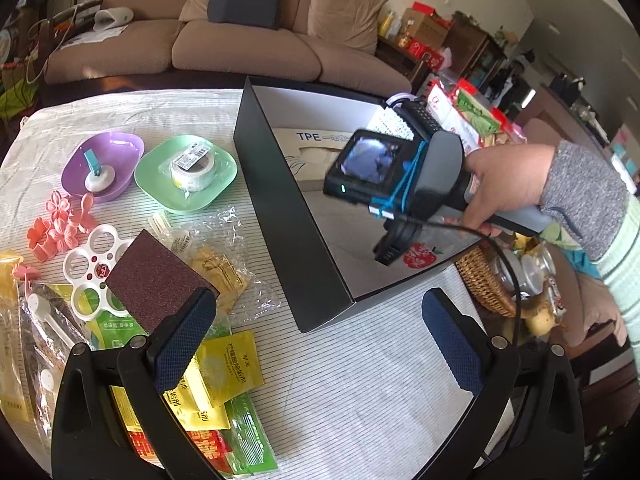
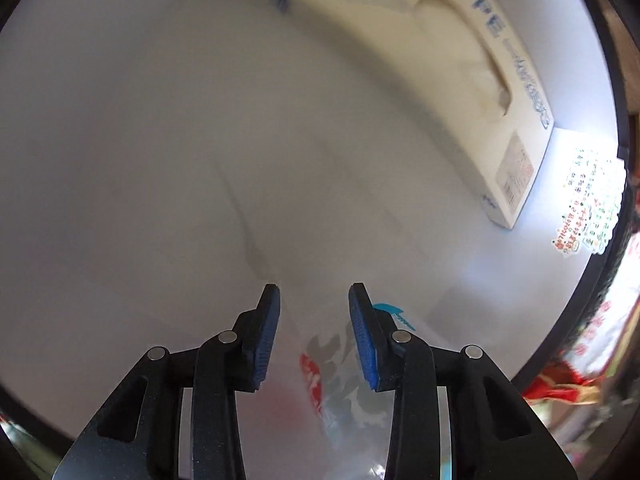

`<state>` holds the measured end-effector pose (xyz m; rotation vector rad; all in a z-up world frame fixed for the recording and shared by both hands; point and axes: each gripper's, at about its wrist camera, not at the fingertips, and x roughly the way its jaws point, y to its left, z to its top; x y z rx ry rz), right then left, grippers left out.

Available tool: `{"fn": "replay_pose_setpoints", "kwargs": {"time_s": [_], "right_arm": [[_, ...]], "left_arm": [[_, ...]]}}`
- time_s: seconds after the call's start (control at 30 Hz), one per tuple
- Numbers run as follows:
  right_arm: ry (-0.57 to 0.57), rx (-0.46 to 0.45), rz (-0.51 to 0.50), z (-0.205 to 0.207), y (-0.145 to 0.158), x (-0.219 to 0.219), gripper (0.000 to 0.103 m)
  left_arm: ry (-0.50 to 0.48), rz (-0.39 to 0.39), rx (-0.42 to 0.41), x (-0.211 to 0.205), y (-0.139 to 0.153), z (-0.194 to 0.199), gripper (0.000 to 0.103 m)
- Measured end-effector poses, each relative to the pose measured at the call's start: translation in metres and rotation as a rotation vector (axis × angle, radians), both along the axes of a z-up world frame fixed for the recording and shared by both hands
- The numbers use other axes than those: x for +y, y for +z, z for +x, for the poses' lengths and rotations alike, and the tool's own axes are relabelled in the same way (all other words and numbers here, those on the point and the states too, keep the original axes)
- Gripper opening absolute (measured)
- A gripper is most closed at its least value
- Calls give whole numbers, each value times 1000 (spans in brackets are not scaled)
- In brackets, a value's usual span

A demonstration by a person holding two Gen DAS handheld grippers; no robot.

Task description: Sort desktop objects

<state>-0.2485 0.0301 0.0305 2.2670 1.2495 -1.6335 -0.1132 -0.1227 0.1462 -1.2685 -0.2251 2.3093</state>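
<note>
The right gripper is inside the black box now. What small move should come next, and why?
Probably lift the right gripper straight up out of the black box. Its jaws stand apart with nothing pressed between them, and the printed clear packet seems to lie on the box floor beneath.

Left tool (image 1: 316,334) spread wide over table (image 1: 360,392); right tool (image 1: 390,248) inside black box (image 1: 288,216).
</note>
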Motion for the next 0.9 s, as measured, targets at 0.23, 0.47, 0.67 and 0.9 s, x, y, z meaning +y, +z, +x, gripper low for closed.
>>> {"fn": "replay_pose_setpoints", "kwargs": {"time_s": [0.23, 0.47, 0.67, 0.9], "right_arm": [[15, 5, -18, 4, -5, -12, 37], [-89, 177, -262, -15, 63, -23, 62], [-169, 331, -462, 6, 131, -20, 72], [-213, 472, -513, 50, 148, 65, 72]], "left_arm": [[0, 7, 4, 1, 3, 2, 103], [-10, -3, 6, 1, 3, 3, 103], [-41, -46, 22, 15, 2, 10, 103], [-74, -86, 33, 42, -3, 18, 103]]}}
